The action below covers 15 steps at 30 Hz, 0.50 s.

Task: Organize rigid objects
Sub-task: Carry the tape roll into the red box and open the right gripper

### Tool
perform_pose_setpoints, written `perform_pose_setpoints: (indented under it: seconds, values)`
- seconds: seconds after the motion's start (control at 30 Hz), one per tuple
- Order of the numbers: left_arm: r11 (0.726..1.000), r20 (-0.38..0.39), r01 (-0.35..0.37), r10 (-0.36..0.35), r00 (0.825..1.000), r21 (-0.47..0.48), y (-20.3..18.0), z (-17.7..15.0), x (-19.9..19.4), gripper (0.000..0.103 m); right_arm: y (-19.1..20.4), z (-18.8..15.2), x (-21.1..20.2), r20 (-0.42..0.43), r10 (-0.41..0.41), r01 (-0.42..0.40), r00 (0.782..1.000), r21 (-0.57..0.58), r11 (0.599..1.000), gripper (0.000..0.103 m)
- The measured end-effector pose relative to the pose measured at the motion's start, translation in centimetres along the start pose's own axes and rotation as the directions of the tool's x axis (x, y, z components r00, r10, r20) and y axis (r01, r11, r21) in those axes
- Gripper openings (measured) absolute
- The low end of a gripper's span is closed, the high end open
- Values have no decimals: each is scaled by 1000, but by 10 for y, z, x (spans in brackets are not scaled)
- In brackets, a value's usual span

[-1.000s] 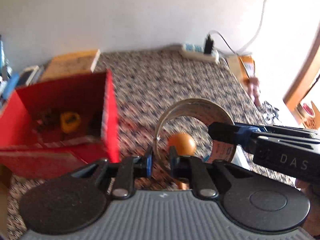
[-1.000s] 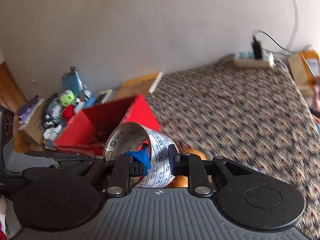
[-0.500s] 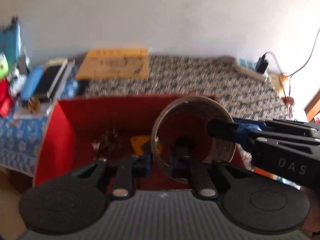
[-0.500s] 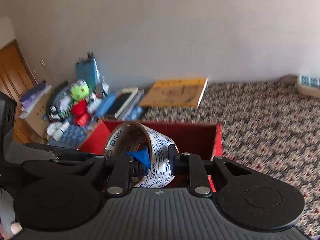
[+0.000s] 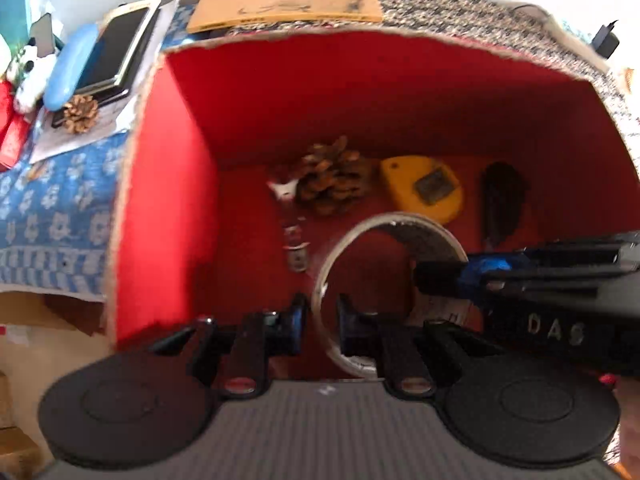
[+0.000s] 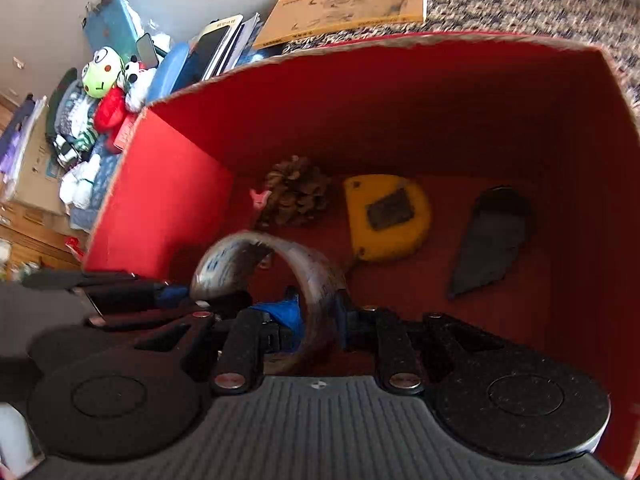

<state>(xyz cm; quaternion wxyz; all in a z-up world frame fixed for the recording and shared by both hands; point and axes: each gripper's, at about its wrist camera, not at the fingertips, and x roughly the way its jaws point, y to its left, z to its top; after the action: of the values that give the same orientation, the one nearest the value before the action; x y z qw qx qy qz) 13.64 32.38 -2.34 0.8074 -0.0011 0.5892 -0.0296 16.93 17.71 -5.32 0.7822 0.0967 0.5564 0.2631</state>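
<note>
Both grippers have hold of the same tape roll (image 5: 394,280) right now, and it's hanging inside the red box (image 5: 360,92), above the floor near the front edge. Left gripper (image 5: 320,326) has its fingers pinched on the roll's left wall, one finger inside the ring, one outside. Right gripper (image 6: 316,316) is clamped the same way on the opposite wall. On the box floor toward the back edge there's a pine cone (image 5: 332,184), a yellow tape measure (image 5: 424,188) and a dark flat thing (image 6: 492,236) by the right side. Another small pine cone (image 5: 80,114) sits outside, left of the box.
</note>
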Motion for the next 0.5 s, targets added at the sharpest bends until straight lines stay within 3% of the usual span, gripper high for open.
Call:
perform_pose_setpoints:
  seconds: [0.17, 0.33, 0.5]
  values:
    - [1000, 9, -23, 22, 1000, 15, 8, -3, -6, 10, 8, 5, 16, -96, -2, 4, 995, 22, 1000, 0]
    - [997, 45, -69, 68, 997, 35, 9, -8, -19, 12, 2, 8, 29, -209, 83, -71, 975, 61, 996, 1]
    - [998, 82, -47, 45, 996, 28, 10, -16, -34, 19, 4, 0, 24, -177, 82, -79, 981, 24, 997, 5]
